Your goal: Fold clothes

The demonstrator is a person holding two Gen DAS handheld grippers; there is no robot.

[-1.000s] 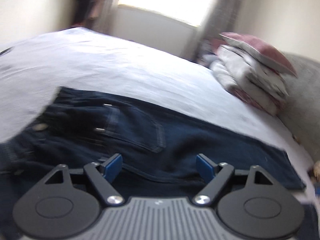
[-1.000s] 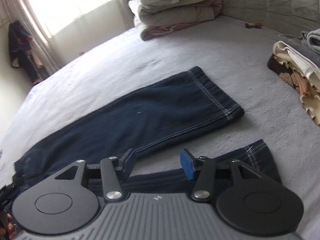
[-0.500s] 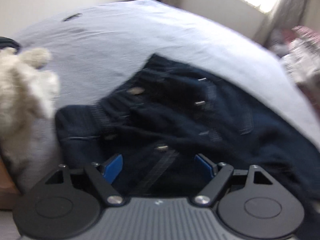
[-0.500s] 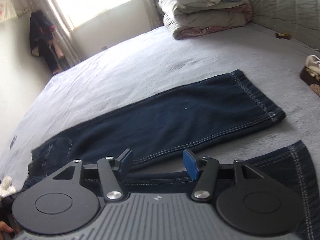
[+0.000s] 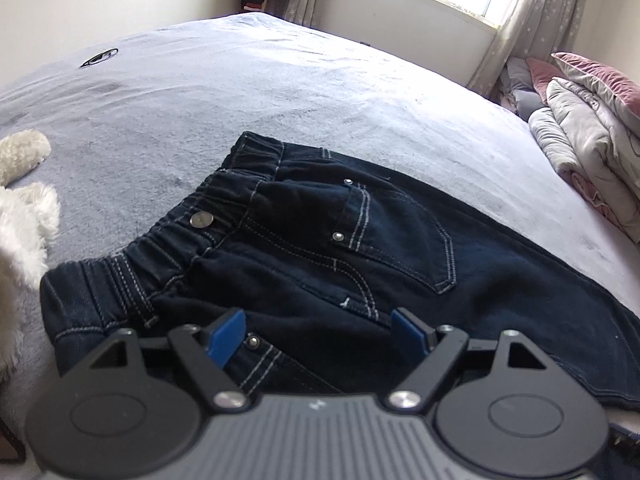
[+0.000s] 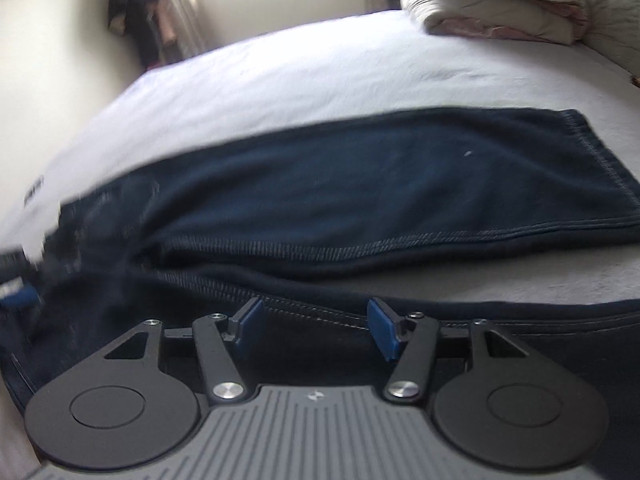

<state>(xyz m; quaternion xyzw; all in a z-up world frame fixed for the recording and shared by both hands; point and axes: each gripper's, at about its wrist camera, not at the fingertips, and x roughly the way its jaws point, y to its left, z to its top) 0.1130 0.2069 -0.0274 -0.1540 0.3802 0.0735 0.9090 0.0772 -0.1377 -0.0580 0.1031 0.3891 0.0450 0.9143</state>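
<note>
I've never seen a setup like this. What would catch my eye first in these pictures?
A pair of dark blue jeans lies spread flat on a pale grey bed, its waistband nearest the left tool. Both tools hang open just above the denim; the right tool is opening over a leg seam. Folded quilts are stacked by the window.
</note>
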